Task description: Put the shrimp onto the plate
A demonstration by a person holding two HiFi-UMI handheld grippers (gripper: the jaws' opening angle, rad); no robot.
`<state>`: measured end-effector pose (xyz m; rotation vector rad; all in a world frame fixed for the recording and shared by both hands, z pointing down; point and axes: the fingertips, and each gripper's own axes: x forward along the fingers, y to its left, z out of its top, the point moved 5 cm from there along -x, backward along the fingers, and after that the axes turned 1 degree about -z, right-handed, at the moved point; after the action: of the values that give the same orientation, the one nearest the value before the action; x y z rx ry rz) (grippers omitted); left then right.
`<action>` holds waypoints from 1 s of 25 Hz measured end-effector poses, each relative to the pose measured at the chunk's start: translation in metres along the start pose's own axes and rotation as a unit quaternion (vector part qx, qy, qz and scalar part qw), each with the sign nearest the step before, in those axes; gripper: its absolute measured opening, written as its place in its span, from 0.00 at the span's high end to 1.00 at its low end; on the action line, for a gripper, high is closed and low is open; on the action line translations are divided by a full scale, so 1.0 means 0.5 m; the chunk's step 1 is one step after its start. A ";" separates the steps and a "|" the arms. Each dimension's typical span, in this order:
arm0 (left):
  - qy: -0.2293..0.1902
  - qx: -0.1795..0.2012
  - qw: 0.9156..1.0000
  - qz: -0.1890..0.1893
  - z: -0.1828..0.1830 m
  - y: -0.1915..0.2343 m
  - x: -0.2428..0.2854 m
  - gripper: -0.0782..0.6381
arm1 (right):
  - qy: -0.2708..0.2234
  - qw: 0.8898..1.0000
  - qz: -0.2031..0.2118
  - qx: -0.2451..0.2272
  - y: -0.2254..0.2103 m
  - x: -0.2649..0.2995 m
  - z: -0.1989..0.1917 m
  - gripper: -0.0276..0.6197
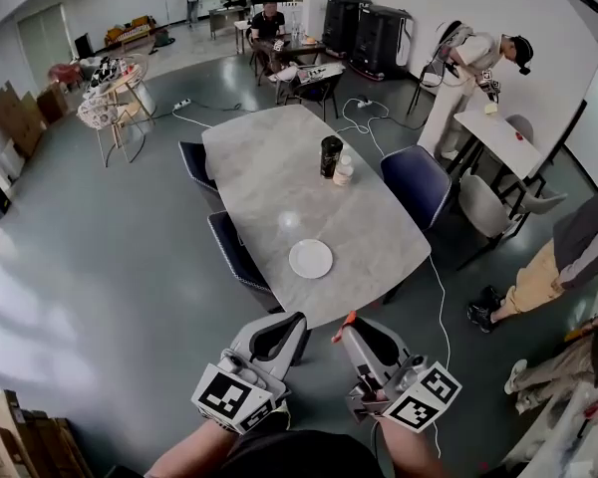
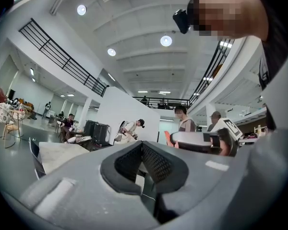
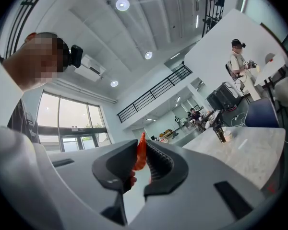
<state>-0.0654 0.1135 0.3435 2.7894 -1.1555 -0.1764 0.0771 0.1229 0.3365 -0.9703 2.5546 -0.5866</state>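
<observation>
Toward the near edge of the tabletop (image 1: 269, 167), carry the shrimp (image 3: 141, 155) clamped in the right gripper (image 1: 351, 327) over the plate (image 1: 310, 258), lower, then release, keeping the closed, empty left gripper (image 1: 297, 320) clear.

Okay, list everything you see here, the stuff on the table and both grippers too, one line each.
table: one, grey stone-look, middle of the room
plate: one, white, empty, near end of the table
canister: one, dark, far part of the table
cup: one, white, beside the canister
chairs: three, dark blue, two along the table's left side, one on its right
people: several, in the background at other tables
shrimp: one, orange-red, between the right gripper's jaws
left gripper: one, grey, jaws together with nothing in them, short of the table
right gripper: one, grey, shut on the shrimp, short of the table
</observation>
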 end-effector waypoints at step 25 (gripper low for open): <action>0.038 -0.047 0.998 0.005 -0.137 0.339 0.342 0.88 | 0.077 0.996 -0.039 0.021 -0.407 0.298 0.008 0.87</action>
<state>-0.0529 -0.1226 0.4261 2.6841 -1.1140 -0.1203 0.0844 -0.1192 0.4077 -1.0531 2.6359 -0.7617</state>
